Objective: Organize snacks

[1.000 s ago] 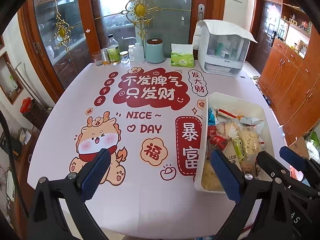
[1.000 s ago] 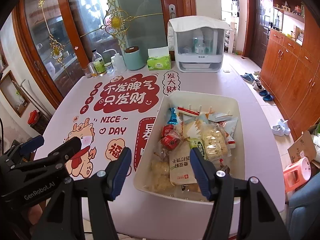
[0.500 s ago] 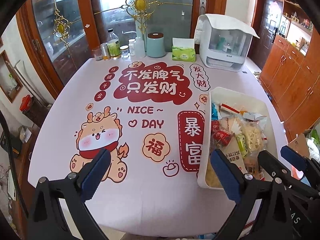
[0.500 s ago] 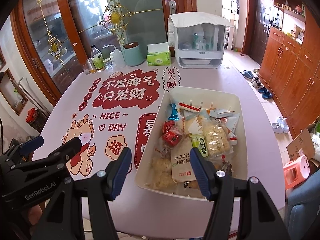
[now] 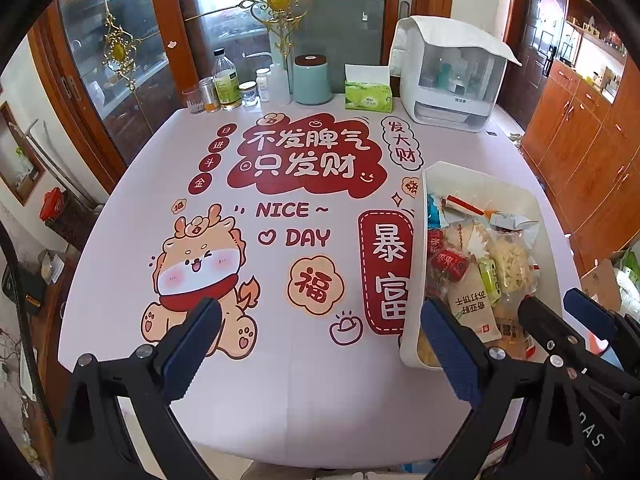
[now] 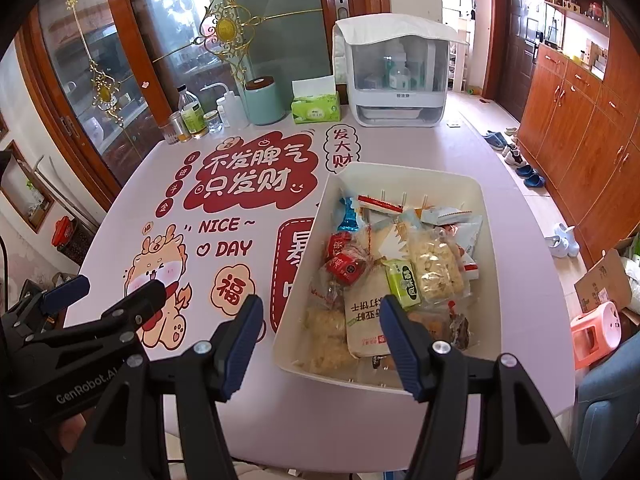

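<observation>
Right wrist view: snack bin (image 6: 490, 240) lies just beyond the right gripper's (image 6: 320, 336) wide, empty jaws.

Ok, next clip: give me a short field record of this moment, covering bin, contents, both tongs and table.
bin: white bin on the table's right side
contents: mixed wrapped snacks, piled loosely, unsorted
left tongs: open, empty, over the tablecloth
right tongs: open, empty, at the bin's near-left corner
far edge: bottles, teal canister, tissue box, white cabinet
</observation>
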Available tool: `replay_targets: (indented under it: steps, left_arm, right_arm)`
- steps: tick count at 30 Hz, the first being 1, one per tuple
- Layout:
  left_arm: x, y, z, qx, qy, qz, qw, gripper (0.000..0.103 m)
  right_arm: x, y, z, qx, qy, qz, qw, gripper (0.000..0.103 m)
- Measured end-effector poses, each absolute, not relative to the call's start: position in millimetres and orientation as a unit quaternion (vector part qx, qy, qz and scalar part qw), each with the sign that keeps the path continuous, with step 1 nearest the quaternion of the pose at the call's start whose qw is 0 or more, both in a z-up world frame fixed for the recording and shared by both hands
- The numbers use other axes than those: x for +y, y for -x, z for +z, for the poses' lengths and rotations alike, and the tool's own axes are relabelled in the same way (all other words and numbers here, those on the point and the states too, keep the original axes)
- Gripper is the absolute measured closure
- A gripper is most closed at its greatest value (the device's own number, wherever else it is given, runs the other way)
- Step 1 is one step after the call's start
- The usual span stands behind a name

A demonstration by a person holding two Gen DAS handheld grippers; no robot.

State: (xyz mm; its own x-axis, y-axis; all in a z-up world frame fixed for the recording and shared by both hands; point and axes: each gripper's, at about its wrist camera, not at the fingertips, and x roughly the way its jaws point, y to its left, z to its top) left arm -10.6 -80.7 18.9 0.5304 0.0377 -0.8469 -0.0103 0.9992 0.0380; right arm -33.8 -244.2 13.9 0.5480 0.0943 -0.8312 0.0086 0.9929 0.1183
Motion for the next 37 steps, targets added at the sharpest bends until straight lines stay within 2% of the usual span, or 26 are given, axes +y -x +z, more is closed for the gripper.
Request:
replay_targets:
  steps: [37]
  left_arm:
    - [-79.4,12.5,12.4,0.49,-0.013,0.015,0.872,0.004]
  right_arm:
    - [-241.0,37.6,3.7,0.485,-0.066,0.021,0.872,0.042]
